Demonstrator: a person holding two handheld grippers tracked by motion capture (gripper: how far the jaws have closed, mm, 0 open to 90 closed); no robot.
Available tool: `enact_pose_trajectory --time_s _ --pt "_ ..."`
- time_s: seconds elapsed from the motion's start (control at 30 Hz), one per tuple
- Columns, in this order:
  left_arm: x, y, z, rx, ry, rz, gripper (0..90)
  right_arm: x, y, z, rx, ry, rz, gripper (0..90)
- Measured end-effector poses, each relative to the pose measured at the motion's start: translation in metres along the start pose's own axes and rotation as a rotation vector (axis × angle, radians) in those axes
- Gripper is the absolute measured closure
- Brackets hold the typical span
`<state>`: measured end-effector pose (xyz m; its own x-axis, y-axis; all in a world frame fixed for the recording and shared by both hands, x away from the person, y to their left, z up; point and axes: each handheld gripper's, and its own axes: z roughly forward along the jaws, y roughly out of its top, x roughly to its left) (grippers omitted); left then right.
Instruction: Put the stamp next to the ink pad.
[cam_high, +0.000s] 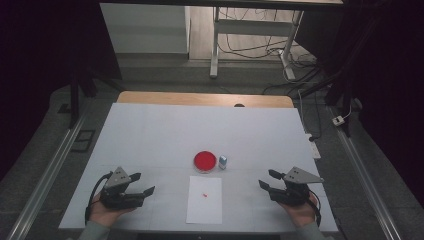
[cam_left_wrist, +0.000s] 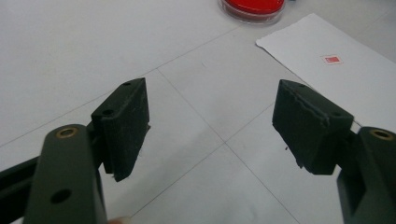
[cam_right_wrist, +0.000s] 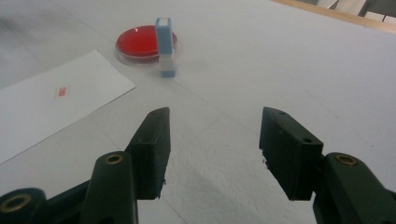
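Right gripper (cam_right_wrist: 212, 135) fingers apart, empty; approach stamp (cam_right_wrist: 166, 46) beside red ink pad (cam_right_wrist: 140, 44) squarely, clamp its sides. Left gripper (cam_left_wrist: 210, 126) fingers apart, idle.

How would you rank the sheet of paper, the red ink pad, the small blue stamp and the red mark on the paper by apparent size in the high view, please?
1. Sheet of paper
2. Red ink pad
3. Small blue stamp
4. Red mark

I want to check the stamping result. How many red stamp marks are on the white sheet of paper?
1. A single small red mark sits near the middle of the white sheet of paper, which lies between the two grippers, in front of the round red ink pad. None appears hidden.
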<state>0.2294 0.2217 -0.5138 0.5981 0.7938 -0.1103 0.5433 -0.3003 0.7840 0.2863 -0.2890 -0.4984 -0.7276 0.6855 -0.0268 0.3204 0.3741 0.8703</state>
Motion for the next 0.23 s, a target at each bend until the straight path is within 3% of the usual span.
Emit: enact_pose_trajectory --time_s 0.23 --pt "0.0003 0.0003 0.0000 -0.001 0.000 0.000 27.5 0.0003 -0.0005 -0.0001 0.004 0.002 -0.015 43.2"
